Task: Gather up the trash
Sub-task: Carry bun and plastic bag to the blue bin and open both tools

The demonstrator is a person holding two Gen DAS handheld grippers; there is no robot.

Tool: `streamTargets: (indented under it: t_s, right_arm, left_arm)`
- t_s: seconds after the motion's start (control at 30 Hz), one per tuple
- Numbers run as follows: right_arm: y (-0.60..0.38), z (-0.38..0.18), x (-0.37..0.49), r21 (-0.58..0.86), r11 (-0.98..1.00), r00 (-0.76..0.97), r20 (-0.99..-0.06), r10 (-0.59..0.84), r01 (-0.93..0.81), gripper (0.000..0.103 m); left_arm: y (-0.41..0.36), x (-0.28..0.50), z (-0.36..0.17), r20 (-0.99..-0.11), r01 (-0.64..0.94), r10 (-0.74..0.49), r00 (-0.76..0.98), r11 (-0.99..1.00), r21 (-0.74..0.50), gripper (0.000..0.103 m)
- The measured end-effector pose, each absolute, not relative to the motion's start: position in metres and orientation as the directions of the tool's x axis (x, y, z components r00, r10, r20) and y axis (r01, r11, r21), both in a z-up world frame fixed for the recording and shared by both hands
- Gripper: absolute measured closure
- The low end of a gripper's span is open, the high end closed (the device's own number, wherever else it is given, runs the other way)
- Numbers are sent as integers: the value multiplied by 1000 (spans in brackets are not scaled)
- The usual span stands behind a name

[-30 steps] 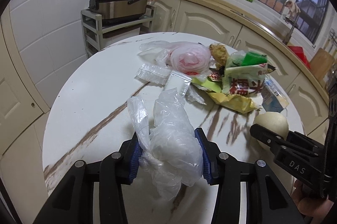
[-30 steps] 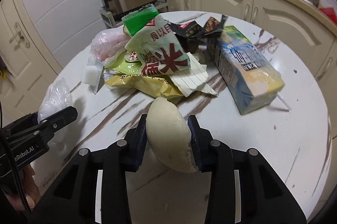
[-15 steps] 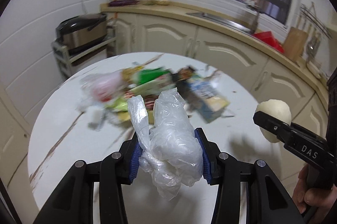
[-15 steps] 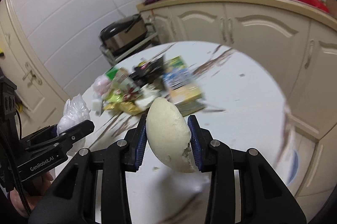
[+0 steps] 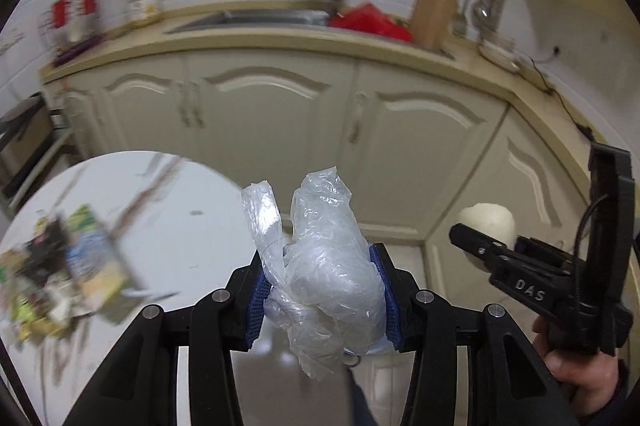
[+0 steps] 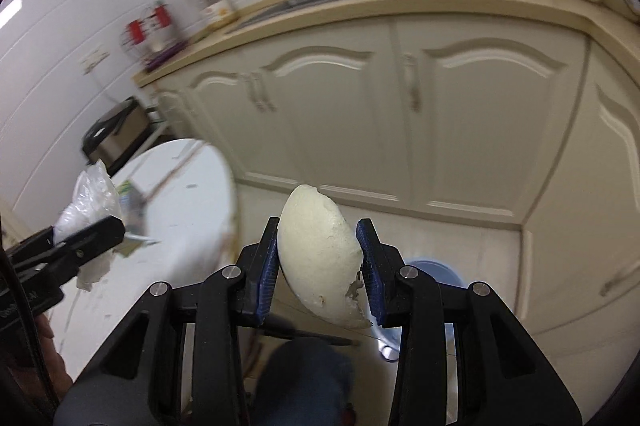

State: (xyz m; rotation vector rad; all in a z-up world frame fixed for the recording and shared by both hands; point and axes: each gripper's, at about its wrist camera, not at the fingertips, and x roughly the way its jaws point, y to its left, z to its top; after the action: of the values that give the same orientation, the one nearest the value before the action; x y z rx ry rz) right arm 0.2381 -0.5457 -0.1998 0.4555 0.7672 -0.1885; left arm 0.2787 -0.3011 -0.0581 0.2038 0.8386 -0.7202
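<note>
- Left tongs (image 5: 320, 290): we hold them clamped on a crumpled clear plastic bag (image 5: 324, 266), blue pads pressing both flanks; the bag's loose ends stand up above the grip and a tail hangs below.
- Right tongs (image 6: 320, 266): we hold them clamped on a pale bun (image 6: 320, 258), a rounded half-piece with a broken, crumbly lower edge; it sits upright between the pads.
- Both loads hang in the air off the desk's right edge, over the tiled floor, neither touching any surface.
- Desk (image 5: 180, 226): white, round, with brown streaks, at the left of both views. The remaining litter, a blurred heap of wrappers and a carton (image 5: 92, 266), lies toward its left edge.
- Blue bin (image 6: 436, 274): on the floor just behind the right tongs, by the cream cabinets (image 6: 360, 114); only part of its rim shows, so we cannot tell how full it is.
- Step in hand, as we judge it: carrying two pieces of trash from the desk to the bin.
- Next move, as we judge it: bring each pair of tongs above the bin's mouth, then part the jaws. The bag is light and may cling to a pad; the bun may shed crumbs.
- Outstanding: the heap on the desk is not yet collected.
</note>
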Motion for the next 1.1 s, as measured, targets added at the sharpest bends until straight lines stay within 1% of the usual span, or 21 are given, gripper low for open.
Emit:
streamTargets:
  t_s: [0.1,0.2,0.4,0.57,0.73,0.8,0.87,0.9,0.93,1.0,1.03,1.07,1.1]
  right_arm:
    - [-588,-226,235,323,859,669,-743,-30,396,68]
    - [-618,-256,242,333,833,631,-776,-26,443,68]
    - [-662,-327,260,390,772,562,-826,52,502,68]
    - [-681,-386,270,422,722,502,-856,120,548,68]
    - [-688,-426,273,441,684,464,-870,167,581,67]
    - [-694,-436,270,442,673,454,-874,174,593,66]
    - [-699,-442,267,440,662,447,-878,174,607,64]
    - [-702,-444,266,443,656,448,-877,175,611,60]
    - [-704,-446,265,447,651,451,-875,176,614,54]
    - [-708,-448,264,446,645,452,-876,170,621,46]
    - [-710,-449,263,440,644,449,-879,163,626,40]
    - [-712,-450,262,437,641,448,-880,159,631,36]
    - [-714,-451,261,440,637,451,-878,159,633,27]
  left_arm:
    - [-344,301,-84,-780,696,-505,371,707,-126,60]
    - [-384,324,-110,-819,723,-487,305,678,-134,60]
    - [-475,386,-178,-901,750,-403,163,644,-153,60]
    - [-518,424,-227,-945,738,-318,82,656,-157,59]
    - [-552,449,-255,-967,739,-253,27,656,-151,58]
    - [-563,460,-264,-973,739,-232,12,658,-148,56]
    - [-569,461,-267,-976,735,-216,13,664,-138,47]
    - [-573,466,-269,-978,733,-209,20,668,-128,45]
    - [-580,469,-271,-978,732,-205,25,670,-122,42]
    - [-585,472,-273,-981,730,-193,36,675,-106,38]
    - [-588,477,-275,-982,728,-184,44,679,-95,36]
    - [-590,481,-276,-983,725,-177,48,683,-87,34]
    - [-593,487,-279,-984,722,-168,53,688,-79,34]
